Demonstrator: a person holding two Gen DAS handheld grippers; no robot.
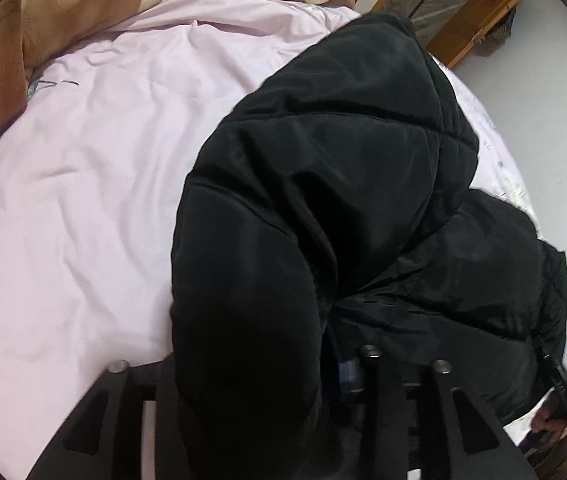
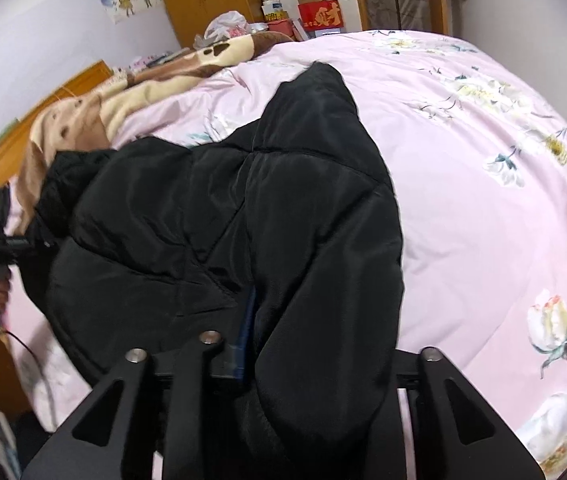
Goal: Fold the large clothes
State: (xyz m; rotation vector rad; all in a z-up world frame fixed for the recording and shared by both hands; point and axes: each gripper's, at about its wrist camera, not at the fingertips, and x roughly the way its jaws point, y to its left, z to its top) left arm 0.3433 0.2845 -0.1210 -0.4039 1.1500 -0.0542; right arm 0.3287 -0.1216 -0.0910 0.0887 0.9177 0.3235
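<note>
The black padded jacket (image 2: 243, 216) lay bunched on the pink bed cover (image 2: 483, 200). Both the left tongs (image 1: 267, 372) and right tongs (image 2: 283, 360) seemed clamped on its folds, though fabric hid the tips. Cardboard boxes (image 2: 315, 8) stood beyond the bed.

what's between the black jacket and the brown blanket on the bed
Only bare pink bedsheet lies between the black jacket and the brown blanket, clearest in the left wrist view.

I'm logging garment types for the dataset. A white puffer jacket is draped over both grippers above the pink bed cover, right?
Not quite: the jacket is black, not white, as the right wrist view shows plainly. The rest holds: it is a quilted puffer, draped over the left gripper and the right gripper, above the pink bed cover.
</note>
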